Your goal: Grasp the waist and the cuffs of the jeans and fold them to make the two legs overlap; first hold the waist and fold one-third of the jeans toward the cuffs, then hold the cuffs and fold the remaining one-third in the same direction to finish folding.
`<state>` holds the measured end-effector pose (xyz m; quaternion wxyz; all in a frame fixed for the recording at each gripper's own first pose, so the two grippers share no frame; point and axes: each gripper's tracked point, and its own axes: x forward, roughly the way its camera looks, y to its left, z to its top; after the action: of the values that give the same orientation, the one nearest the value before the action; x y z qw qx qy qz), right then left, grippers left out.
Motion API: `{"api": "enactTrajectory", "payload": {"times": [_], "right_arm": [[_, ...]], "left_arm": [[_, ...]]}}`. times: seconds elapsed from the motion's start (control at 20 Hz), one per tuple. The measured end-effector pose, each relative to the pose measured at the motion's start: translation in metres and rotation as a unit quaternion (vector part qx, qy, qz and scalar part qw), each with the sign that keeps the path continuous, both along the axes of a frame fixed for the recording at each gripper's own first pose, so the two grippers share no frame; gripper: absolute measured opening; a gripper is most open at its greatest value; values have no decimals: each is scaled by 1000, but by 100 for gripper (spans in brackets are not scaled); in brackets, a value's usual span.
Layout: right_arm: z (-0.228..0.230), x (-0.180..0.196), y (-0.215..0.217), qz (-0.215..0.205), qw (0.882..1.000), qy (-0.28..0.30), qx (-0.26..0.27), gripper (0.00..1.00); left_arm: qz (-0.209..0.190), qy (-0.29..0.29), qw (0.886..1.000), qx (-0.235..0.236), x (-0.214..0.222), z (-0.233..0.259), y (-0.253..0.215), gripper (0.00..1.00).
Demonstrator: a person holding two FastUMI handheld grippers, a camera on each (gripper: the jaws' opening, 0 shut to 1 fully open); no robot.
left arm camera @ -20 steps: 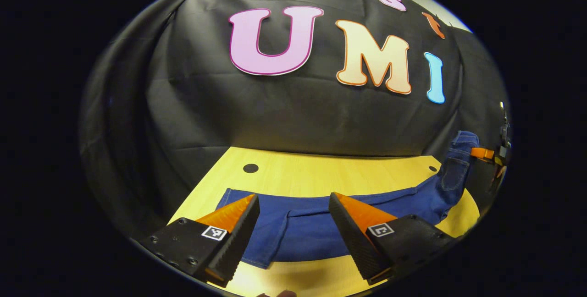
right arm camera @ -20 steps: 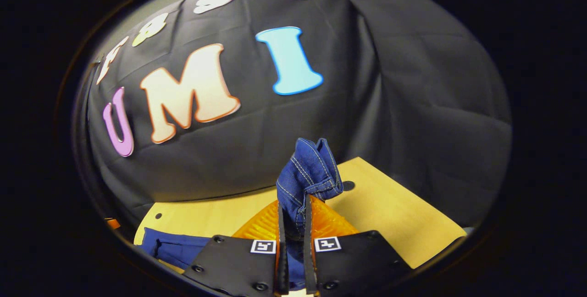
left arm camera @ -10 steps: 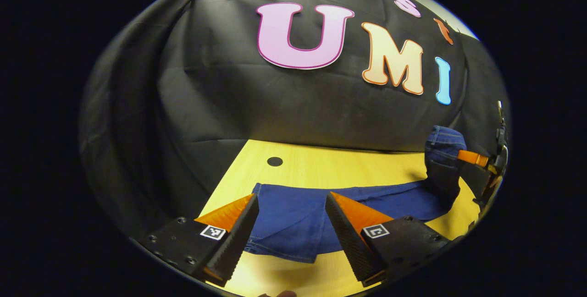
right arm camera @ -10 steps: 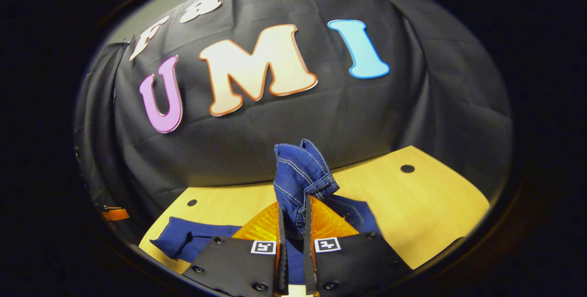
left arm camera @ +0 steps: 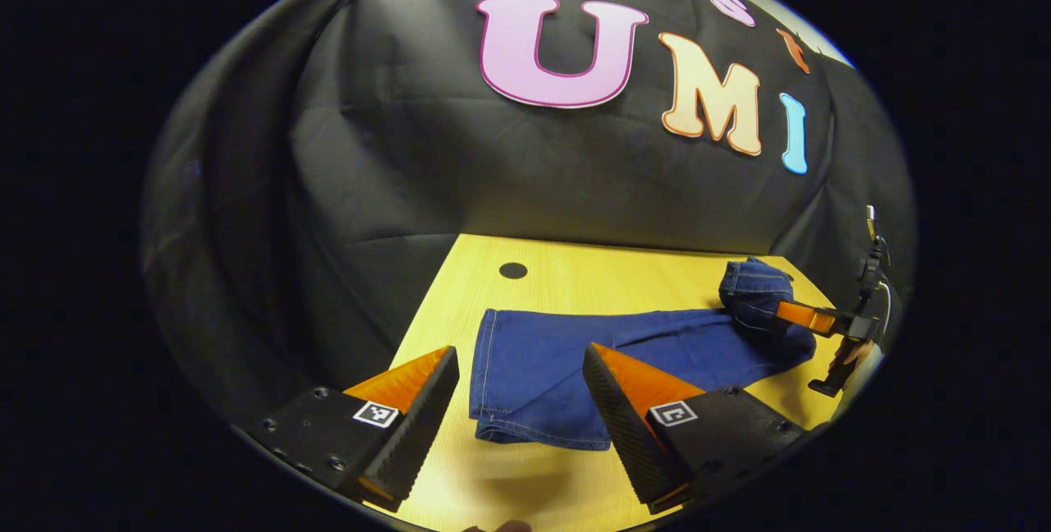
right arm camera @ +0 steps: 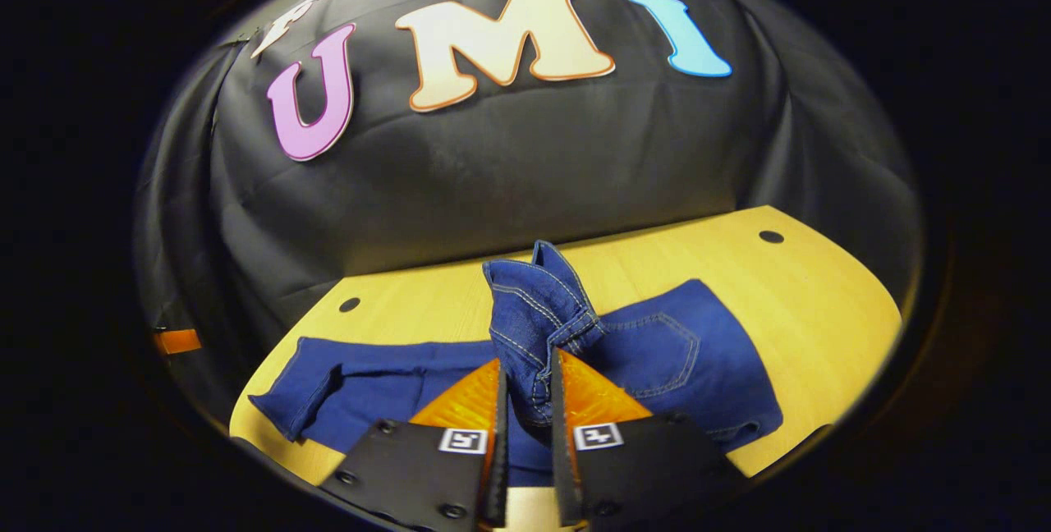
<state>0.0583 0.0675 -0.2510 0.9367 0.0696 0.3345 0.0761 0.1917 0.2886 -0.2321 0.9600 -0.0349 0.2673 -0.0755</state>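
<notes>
Jeans (left arm camera: 575,360) lie on the table (left arm camera: 575,277), waist pinched by right gripper (right arm camera: 525,401); left gripper (left arm camera: 521,396) gapes wide

The jeans (right arm camera: 681,351) run under the right gripper (right arm camera: 525,376), whose near end is cut off; the pinched part looks like waistband.

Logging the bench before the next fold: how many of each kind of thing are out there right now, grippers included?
Jeans: 1
Gripper: 2, left gripper and right gripper
Table: 1
Round holes in the tabletop: 2
Total: 6
</notes>
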Motion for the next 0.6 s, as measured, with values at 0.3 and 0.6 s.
{"api": "enactTrajectory", "payload": {"times": [0.3, 0.6], "right_arm": [[47, -18, 2, 9, 999, -41, 5, 98], [62, -33, -27, -4, 999, -39, -27, 98]], "left_arm": [[-27, 63, 997, -25, -2, -56, 2, 95], [-12, 125, 991, -35, 5, -113, 14, 95]]}}
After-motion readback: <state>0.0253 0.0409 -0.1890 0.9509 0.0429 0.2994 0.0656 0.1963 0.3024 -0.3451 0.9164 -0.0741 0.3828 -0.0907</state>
